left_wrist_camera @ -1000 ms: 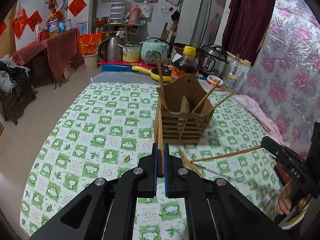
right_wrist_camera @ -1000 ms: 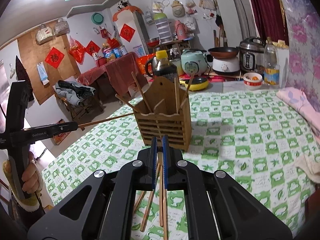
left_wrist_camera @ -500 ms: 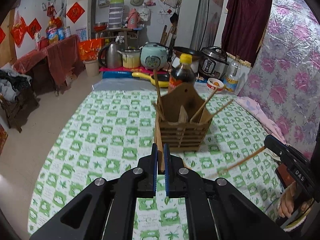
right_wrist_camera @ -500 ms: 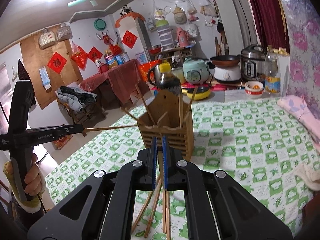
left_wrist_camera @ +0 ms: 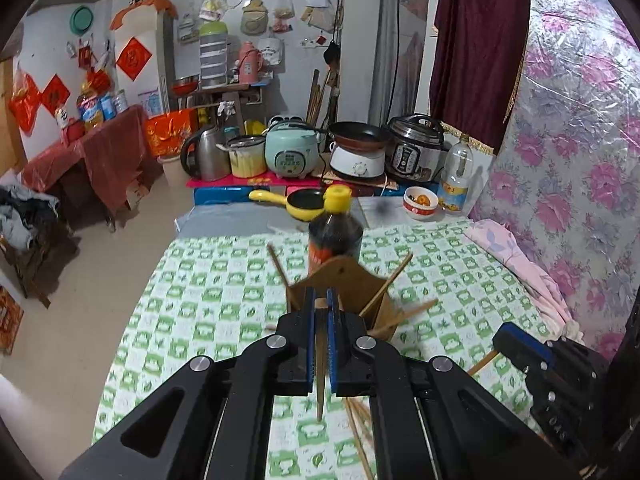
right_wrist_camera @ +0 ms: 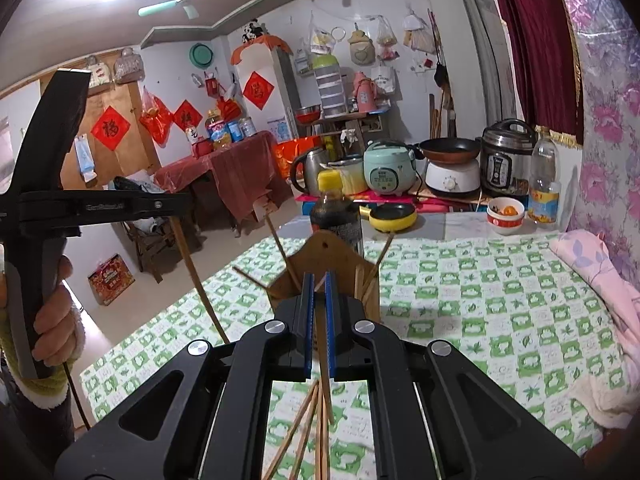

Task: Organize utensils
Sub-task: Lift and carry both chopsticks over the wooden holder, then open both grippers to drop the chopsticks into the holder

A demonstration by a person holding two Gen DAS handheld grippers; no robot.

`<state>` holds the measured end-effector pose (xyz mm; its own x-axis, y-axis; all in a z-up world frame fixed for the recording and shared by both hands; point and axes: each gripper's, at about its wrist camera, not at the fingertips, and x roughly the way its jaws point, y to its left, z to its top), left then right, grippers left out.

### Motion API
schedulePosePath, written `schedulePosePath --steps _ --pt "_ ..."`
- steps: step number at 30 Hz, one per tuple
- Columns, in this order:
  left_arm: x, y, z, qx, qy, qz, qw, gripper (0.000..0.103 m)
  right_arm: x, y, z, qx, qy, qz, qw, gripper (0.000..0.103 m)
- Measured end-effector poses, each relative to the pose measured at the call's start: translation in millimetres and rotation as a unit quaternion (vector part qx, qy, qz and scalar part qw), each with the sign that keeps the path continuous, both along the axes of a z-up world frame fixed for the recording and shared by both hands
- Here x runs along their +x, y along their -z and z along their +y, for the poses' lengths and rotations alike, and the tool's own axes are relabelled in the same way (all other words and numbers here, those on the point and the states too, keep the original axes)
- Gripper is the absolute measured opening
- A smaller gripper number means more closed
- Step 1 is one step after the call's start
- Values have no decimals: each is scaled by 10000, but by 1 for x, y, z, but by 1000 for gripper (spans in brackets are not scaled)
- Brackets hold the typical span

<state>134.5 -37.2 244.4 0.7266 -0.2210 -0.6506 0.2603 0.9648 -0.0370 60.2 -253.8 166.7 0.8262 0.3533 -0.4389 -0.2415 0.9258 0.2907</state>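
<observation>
A wooden utensil holder [left_wrist_camera: 344,280] [right_wrist_camera: 326,256] stands on the green-checked table with several chopsticks leaning in it. My left gripper [left_wrist_camera: 321,300] is shut on a wooden chopstick [left_wrist_camera: 321,360], held high above and just in front of the holder. It also shows at the left of the right wrist view [right_wrist_camera: 188,200], its chopstick [right_wrist_camera: 196,276] hanging down. My right gripper [right_wrist_camera: 317,284] is shut on another chopstick [right_wrist_camera: 322,352] close to the holder. It also shows in the left wrist view [left_wrist_camera: 500,340]. Several loose chopsticks [right_wrist_camera: 312,432] lie on the cloth below.
A dark sauce bottle with a yellow cap [left_wrist_camera: 335,232] stands right behind the holder. A pink cloth [right_wrist_camera: 600,280] lies along the table's right edge. Cookers, a kettle and a yellow pan [left_wrist_camera: 304,200] sit on a low shelf beyond the table.
Both grippers have risen and moved closer to the holder. The left chopstick has swung from roughly level to hanging down; the right one now points steeply toward the holder.
</observation>
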Motion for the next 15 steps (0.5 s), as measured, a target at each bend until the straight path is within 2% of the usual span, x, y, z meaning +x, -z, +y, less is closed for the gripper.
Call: schedulePosePath --steps 8,11,15 --pt "37 -31 -20 -92 -81 -486 9987 6 46 -42 3 228 60 -365 9991 6" --pt "53 -22 -17 -286 -116 -496 9983 6 62 -51 4 382 166 -574 9975 6" --pt "79 15 -7 -464 -259 -361 9979 6 81 -44 6 363 430 -776 9954 6"
